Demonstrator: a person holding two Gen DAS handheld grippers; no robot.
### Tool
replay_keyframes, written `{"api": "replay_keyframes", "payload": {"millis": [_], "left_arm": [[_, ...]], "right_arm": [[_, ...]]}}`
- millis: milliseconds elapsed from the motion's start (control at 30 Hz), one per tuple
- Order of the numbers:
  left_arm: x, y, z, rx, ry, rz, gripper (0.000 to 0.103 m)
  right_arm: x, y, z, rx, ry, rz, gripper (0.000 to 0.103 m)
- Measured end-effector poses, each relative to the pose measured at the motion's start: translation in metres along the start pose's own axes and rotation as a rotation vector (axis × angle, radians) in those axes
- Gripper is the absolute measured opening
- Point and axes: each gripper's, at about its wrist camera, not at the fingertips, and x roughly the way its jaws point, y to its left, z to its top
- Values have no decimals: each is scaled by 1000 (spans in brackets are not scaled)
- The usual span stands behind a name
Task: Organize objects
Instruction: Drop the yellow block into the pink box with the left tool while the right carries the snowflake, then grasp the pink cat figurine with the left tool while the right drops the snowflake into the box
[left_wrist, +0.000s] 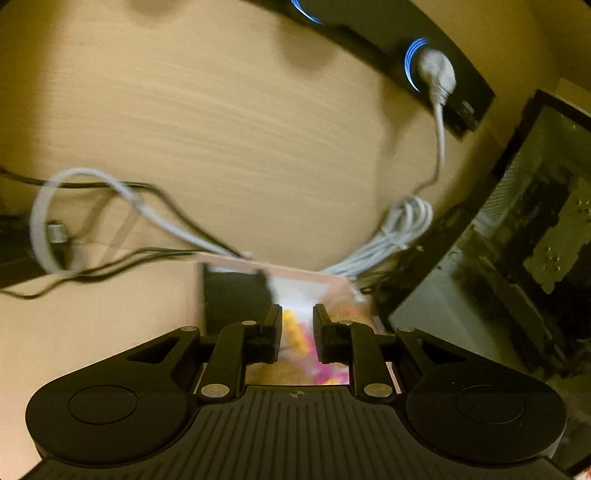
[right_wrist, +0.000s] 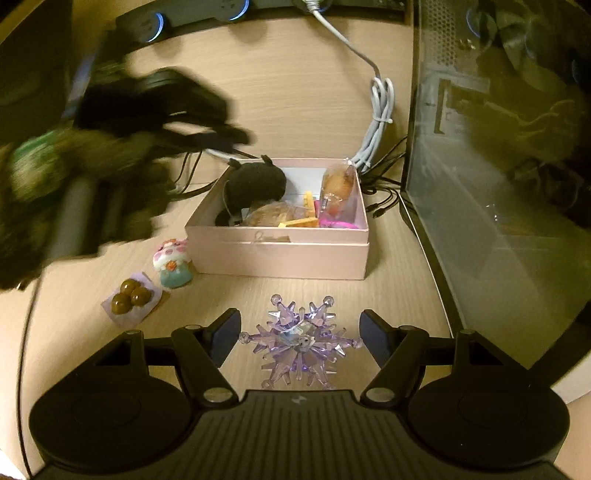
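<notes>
Right claw (right_wrist: 300, 341) spread around star (right_wrist: 299, 341); left claw (left_wrist: 297, 328) possibly empty

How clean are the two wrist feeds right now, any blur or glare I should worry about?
Left wrist view: motion-smeared throughout, the pink box and white cable soft. Right wrist view: sharp on the purple star ornament between the open right gripper; the left gripper is a dark blur; reflections on the glass panel.

One pink box (right_wrist: 277, 254), one purple crystal star (right_wrist: 300, 341), one mushroom toy (right_wrist: 173, 263) and seemingly three brown balls (right_wrist: 131, 292) are counted.
</notes>
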Motion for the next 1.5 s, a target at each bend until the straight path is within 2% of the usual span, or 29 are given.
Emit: {"api": "replay_keyframes", "payload": {"millis": [133, 233, 333, 400, 467, 567, 633, 867, 967, 1167, 1433, 1500], "left_arm": [[-48, 35, -27, -13, 7, 61, 19], [-87, 62, -56, -21, 20, 112, 19], [-110, 83, -85, -54, 87, 145, 19], [-118, 92, -100, -65, 129, 164, 19], [-121, 97, -112, -61, 173, 159, 19], [-123, 95, -117, -34, 182, 152, 19], [-122, 96, -115, -36, 171, 135, 19], [-92, 81, -97, -120, 139, 68, 19], [-77, 75, -89, -146, 144, 52, 19], [-51, 75, -76, -216, 163, 36, 19], [-21, 65, -72, -142, 227, 97, 20], [-15, 65, -72, -133, 233, 104, 22]], "right_arm": [[12, -4, 29, -4, -39, 20, 71], [26, -1, 68, -40, -131, 2, 71], [51, 2, 112, -51, -235, -10, 72], [77, 10, 137, -61, -209, -30, 82], [95, 15, 146, -51, -167, -60, 82], [99, 23, 132, -31, -115, -31, 86], [92, 28, 110, -29, -94, -14, 88], [69, 38, 31, -46, 19, -73, 90], [57, 32, 6, 2, 56, -93, 92], [46, 21, -21, 41, 113, -121, 92], [42, 15, -38, 67, 140, -124, 92], [42, 15, -41, 70, 142, -122, 96]]}}
